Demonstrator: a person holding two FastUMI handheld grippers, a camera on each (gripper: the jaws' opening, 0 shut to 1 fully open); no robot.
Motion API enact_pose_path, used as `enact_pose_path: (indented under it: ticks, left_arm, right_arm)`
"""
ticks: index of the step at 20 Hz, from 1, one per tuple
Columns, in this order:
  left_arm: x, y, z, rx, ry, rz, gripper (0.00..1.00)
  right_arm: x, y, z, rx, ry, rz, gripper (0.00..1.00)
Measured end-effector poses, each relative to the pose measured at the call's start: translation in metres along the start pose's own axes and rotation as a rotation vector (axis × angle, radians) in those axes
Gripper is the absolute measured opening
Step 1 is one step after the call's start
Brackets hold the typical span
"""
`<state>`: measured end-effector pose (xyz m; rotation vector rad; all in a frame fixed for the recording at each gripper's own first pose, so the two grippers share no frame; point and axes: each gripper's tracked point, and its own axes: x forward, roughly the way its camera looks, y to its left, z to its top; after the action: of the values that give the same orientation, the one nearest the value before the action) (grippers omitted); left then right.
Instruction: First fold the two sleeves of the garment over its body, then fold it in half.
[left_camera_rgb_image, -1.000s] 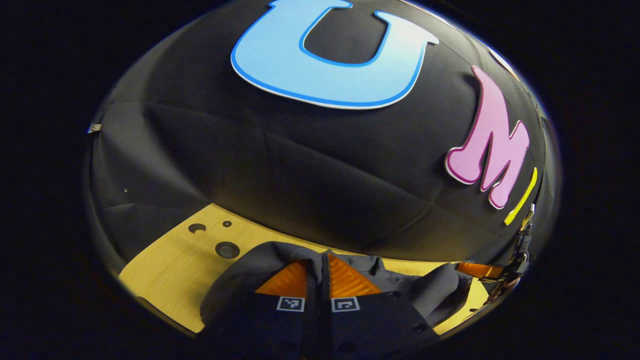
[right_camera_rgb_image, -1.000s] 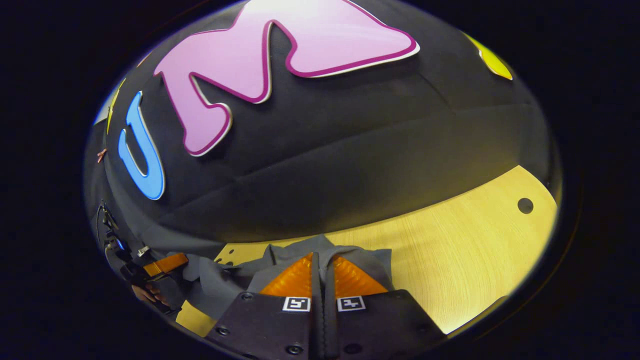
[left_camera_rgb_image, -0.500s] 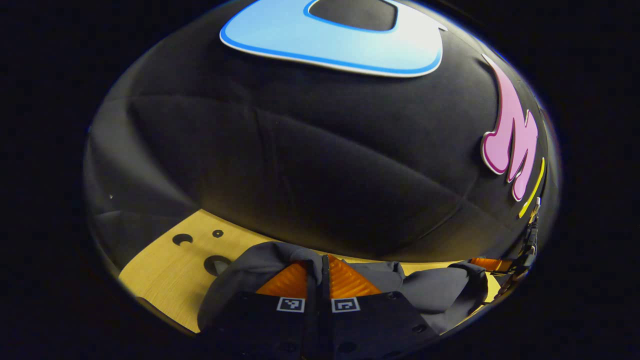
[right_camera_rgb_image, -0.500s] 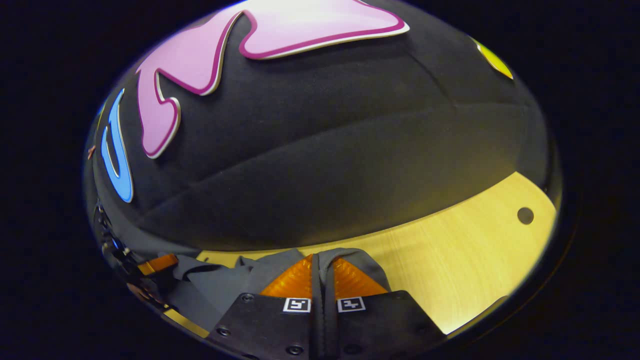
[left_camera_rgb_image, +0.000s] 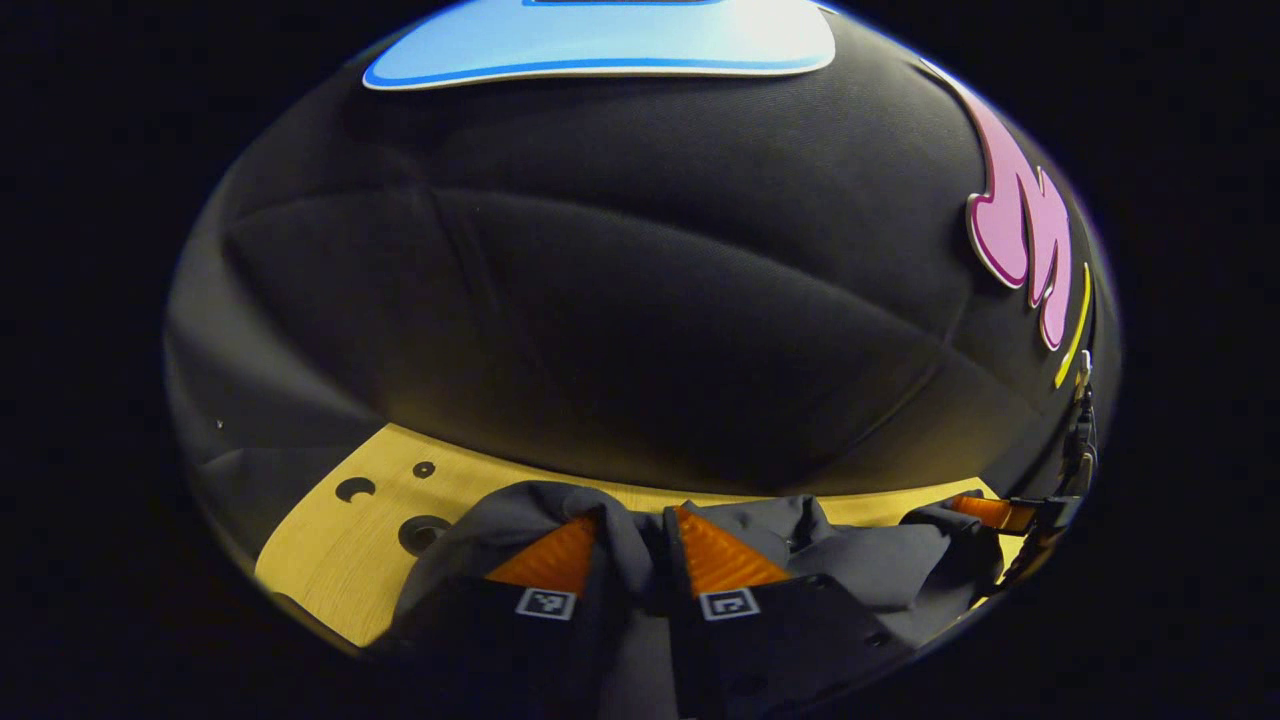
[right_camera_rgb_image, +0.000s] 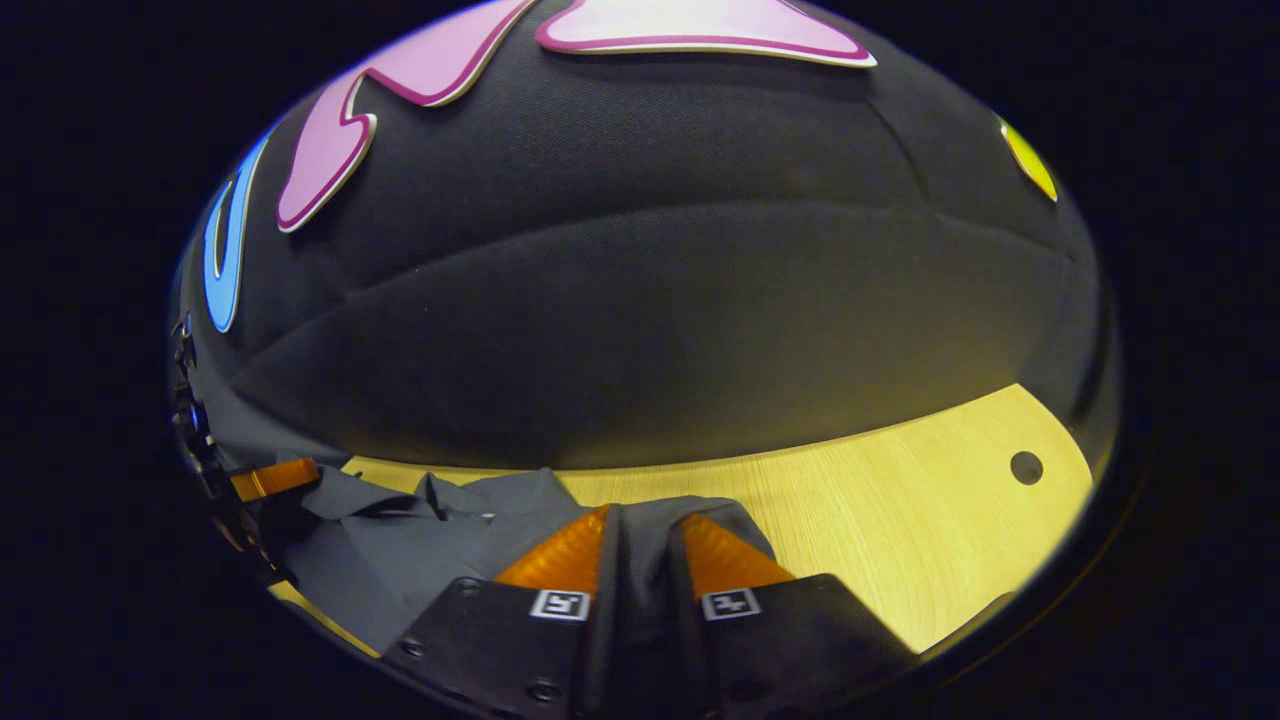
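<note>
The dark grey garment (left_camera_rgb_image: 870, 570) lies bunched on the wooden table (left_camera_rgb_image: 330, 560), low in the left gripper view. My left gripper (left_camera_rgb_image: 635, 520) sits right over its near edge, jaws parted, with a fold of the cloth rising in the gap. In the right gripper view the same garment (right_camera_rgb_image: 400, 540) spreads to the left, and my right gripper (right_camera_rgb_image: 645, 520) has its jaws parted too, with cloth lying between them. Each view catches the other gripper at the far end of the garment: the right gripper (left_camera_rgb_image: 985, 512) and the left gripper (right_camera_rgb_image: 270, 480).
The black cloth wall (left_camera_rgb_image: 640, 330) stands close behind the table's far edge. The tabletop has round holes (left_camera_rgb_image: 420, 533) at the left and one hole (right_camera_rgb_image: 1025, 467) at the right. Bare wood (right_camera_rgb_image: 900, 540) stretches to the right of the garment.
Both grippers have come down lower toward the table and their jaws have spread apart; a second ago each was pinched tight on the garment's edge.
</note>
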<state>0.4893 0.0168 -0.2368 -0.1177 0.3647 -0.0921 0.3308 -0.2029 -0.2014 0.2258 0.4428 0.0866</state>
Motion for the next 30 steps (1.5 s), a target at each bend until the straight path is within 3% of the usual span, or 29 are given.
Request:
enact_pose_path:
  ticks: [2, 3, 4, 5, 7, 12, 19, 25, 30]
  left_arm:
    - [-0.008, 0.004, 0.012, 0.016, -0.024, 0.034, 0.5]
    - [-0.013, 0.007, 0.019, 0.024, -0.032, 0.046, 0.64]
    - [-0.021, 0.009, 0.024, 0.029, -0.04, 0.05, 0.72]
    - [-0.03, 0.008, 0.03, 0.028, -0.048, 0.05, 0.72]
    - [-0.054, 0.008, 0.045, 0.027, -0.064, 0.054, 0.93]
    - [-0.149, 0.002, 0.09, 0.027, -0.191, 0.078, 0.96]
    - [-0.327, -0.019, 0.129, -0.007, -0.356, 0.05, 0.96]
    - [-0.461, -0.027, 0.107, 0.014, -0.42, 0.062, 0.96]
    - [-0.538, -0.034, 0.073, 0.026, -0.425, 0.08, 0.95]
  right_arm:
    - [-0.012, 0.001, 0.008, -0.038, -0.011, -0.009, 0.58]
    - [-0.018, 0.0, 0.013, -0.057, -0.019, -0.016, 0.71]
    - [-0.023, -0.001, 0.02, -0.072, -0.028, -0.022, 0.77]
    - [-0.029, -0.002, 0.025, -0.088, -0.039, -0.033, 0.94]
    - [-0.052, -0.001, 0.04, -0.12, -0.075, -0.044, 0.98]
    - [-0.138, 0.003, 0.068, -0.269, -0.156, -0.152, 1.0]
    - [-0.292, 0.063, 0.072, -0.261, -0.227, -0.104, 0.98]
    - [-0.407, 0.085, 0.056, -0.29, -0.253, -0.088, 0.97]
    - [-0.478, 0.084, 0.029, -0.184, -0.245, -0.097, 0.97]
